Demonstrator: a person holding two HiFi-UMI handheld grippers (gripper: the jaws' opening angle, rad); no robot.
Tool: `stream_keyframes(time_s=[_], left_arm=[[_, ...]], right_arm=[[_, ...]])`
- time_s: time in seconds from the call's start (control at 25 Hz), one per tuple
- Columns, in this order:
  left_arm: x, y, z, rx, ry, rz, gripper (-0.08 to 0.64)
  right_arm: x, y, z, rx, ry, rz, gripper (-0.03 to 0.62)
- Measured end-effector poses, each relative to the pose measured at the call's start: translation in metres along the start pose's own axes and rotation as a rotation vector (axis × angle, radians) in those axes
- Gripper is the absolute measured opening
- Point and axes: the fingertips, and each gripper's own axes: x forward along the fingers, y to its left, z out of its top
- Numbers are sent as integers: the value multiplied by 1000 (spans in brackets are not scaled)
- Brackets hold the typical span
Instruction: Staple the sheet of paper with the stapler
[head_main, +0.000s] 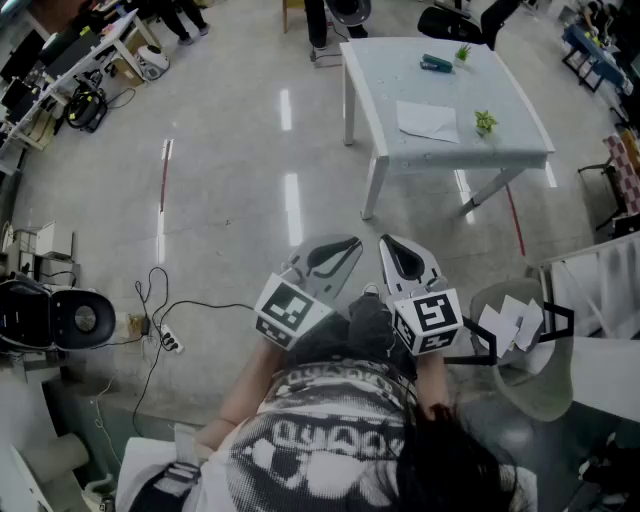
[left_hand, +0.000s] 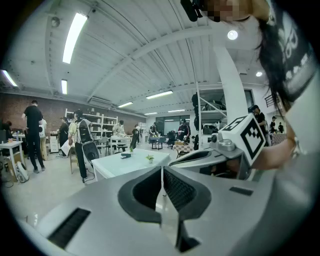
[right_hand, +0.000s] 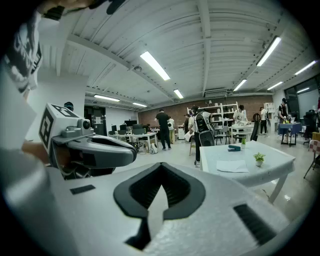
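Glossy grey floor (head_main: 220, 150), white table (head_main: 380, 75)

Left gripper (left_hand: 162, 173) closed and empty, white table (left_hand: 120, 167) well ahead

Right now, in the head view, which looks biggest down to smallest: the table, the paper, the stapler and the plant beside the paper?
1. Table, by far the largest.
2. Paper.
3. Stapler and plant: they look about alike from here, so I won't rank them.
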Motion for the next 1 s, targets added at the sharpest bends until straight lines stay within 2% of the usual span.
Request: stream_keyframes(time_s=[0.24,0.52,0.76,1.0], left_arm=[[-6,4,-1,-4,-7,12,12],[-5,3,-6,-36,-8,-12,12],[21,5,-2,-54,-17,-58,12],[44,29,-10,-55,16,-80,12]], right_arm=[[-1,4,0,28,-23,-4,-5],[-12,5,-13,55,10,-39,-5],[-13,-19,-17,64,33,-86,-5],[21,-45,-18,82,49,-93,-5]])
